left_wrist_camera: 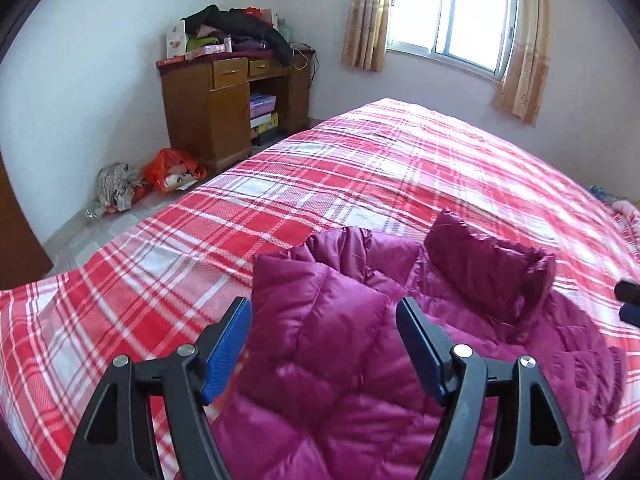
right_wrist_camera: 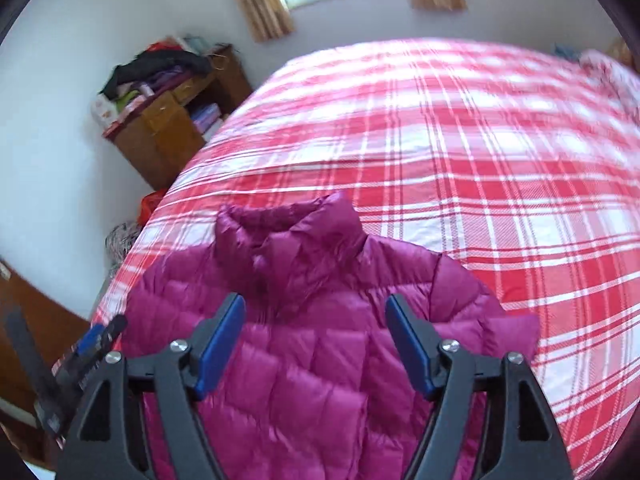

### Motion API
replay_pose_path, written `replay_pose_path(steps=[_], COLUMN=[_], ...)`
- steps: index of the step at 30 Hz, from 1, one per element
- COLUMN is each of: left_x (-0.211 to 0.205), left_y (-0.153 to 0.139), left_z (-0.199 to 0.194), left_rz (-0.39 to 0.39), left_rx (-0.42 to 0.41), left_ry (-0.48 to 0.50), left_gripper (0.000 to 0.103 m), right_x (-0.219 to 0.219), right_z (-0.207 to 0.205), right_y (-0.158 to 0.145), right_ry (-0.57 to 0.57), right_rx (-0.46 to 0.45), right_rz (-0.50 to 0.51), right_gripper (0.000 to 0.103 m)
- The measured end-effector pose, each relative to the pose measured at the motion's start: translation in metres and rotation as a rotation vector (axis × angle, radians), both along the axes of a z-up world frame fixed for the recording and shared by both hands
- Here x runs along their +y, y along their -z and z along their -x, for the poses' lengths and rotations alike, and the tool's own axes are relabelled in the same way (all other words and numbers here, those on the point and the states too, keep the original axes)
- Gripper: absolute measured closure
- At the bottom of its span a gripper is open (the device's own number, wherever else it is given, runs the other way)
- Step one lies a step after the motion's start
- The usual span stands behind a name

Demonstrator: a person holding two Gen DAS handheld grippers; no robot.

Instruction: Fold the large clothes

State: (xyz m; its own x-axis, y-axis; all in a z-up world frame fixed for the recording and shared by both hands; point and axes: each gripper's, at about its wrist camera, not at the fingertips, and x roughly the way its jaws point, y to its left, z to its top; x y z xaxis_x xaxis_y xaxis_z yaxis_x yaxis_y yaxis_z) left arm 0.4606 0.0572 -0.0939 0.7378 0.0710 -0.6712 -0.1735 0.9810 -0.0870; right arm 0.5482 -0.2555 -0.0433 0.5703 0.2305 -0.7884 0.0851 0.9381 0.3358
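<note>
The magenta quilted down jacket (right_wrist_camera: 320, 320) lies flat on the red plaid bedspread (right_wrist_camera: 460, 152) for folding; the left gripper (left_wrist_camera: 324, 340) and right gripper (right_wrist_camera: 316, 332) hover wide, empty.

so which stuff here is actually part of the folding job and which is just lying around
Part of the job:
- purple puffer jacket, spread on the bed
- bed with its red plaid sheet, the work surface
- left gripper and right gripper, both open above the jacket

Just lying about:
- wooden desk
- pile of clothes on the desk
- orange plastic bag on the floor
- curtains
</note>
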Motion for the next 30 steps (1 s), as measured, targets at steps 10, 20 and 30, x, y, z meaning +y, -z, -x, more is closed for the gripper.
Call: replay_pose_path(steps=[10,20,30], left_x=[-0.001,0.0,0.003], left_y=[0.046,0.049,0.049], left_z=[-0.009,-0.008,-0.007], left_rz=[-0.017,-0.009,0.039], left_rx=[0.024,0.035,0.021], left_ry=[-0.065,-0.064,-0.057], left_gripper=[0.028,0.028,0.028], right_x=[0.025,0.028,-0.005], right_z=[-0.095,-0.095,-0.019], right_y=[0.037,0.062,0.065], right_ry=[0.102,0.044,0.013], right_rx=[0.171,0.283,0.185], right_rz=[0.006,0.065,0.114], right_gripper=[0.028,0.071,0.089])
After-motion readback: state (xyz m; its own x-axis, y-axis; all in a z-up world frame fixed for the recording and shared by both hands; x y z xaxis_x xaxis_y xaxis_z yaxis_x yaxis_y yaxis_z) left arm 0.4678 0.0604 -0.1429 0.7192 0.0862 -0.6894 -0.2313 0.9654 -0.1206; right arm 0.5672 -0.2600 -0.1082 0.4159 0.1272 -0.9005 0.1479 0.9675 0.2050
